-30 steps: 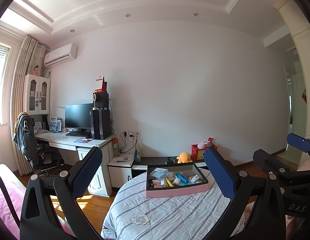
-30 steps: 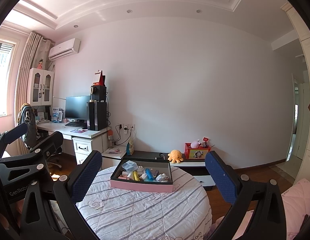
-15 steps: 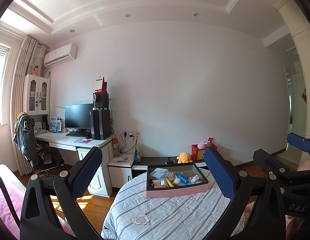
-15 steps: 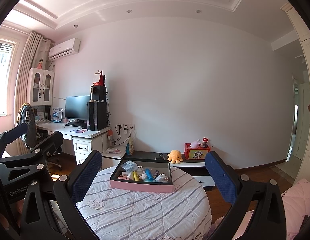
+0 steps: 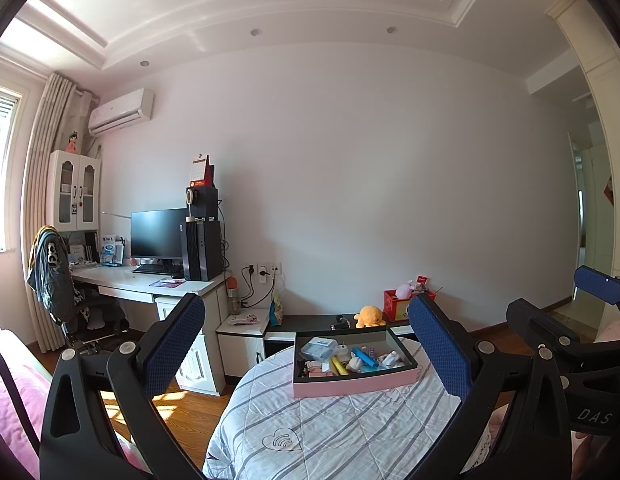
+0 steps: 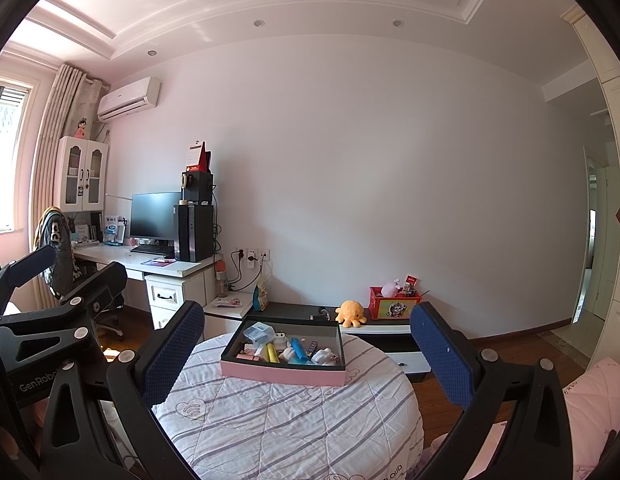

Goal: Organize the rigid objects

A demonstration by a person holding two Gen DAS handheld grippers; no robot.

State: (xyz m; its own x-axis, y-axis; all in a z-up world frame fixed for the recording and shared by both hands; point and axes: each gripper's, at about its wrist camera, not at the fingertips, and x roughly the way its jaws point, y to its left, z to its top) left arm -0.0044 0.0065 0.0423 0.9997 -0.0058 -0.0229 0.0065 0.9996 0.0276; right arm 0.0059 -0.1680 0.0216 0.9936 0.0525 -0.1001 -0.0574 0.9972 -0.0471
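A pink box (image 5: 352, 383) with a dark inside stands on the far part of a round table under a striped quilt (image 5: 318, 428). In it lie several small items, among them a yellow stick (image 5: 339, 365), a blue tube (image 5: 365, 357) and a clear plastic case (image 5: 319, 347). The box also shows in the right wrist view (image 6: 282, 373). My left gripper (image 5: 306, 348) is open and empty, held well short of the box. My right gripper (image 6: 306, 348) is open and empty too, at the same distance.
A low dark shelf behind the table holds an orange plush octopus (image 6: 350, 313) and a red toy box (image 6: 393, 306). A white desk (image 5: 150, 285) with monitor and computer tower stands at the left, an office chair (image 5: 70, 304) beside it. Wooden floor surrounds the table.
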